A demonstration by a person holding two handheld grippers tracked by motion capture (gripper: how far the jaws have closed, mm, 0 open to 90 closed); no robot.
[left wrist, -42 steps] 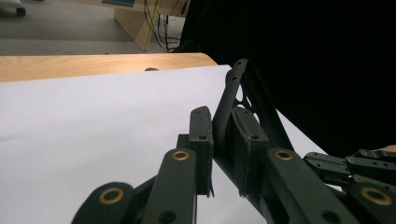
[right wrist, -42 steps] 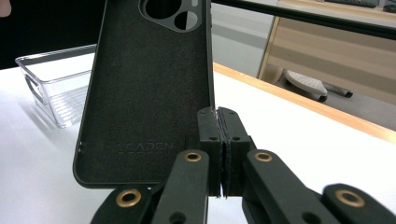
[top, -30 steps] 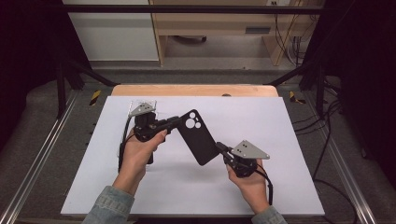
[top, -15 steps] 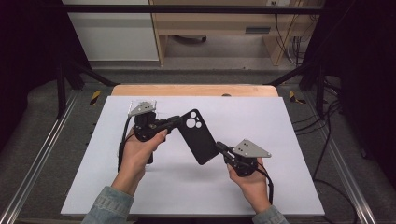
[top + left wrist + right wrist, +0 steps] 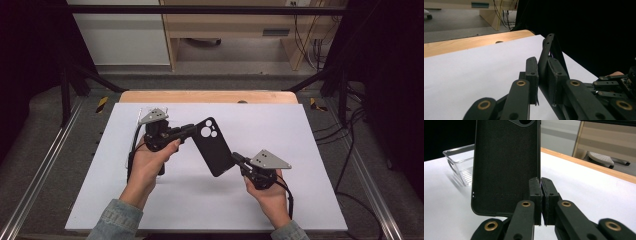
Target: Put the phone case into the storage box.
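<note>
Clearly both claws, left and right, clamp the phone case, its edges hidden

High view down over the white table; both gripper views low, close, sharing the black phone case.

Grey floor, wooden cabinet, black surroundings

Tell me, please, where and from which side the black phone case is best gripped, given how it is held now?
Grip the black phone case by its thin side rims, coming in edge-on. It is a flat, hollow shell held above the white table, so only a rim fits between jaws. The left claw pinches the rim near the camera cut-outs, the right claw the rim at the opposite corner.
</note>
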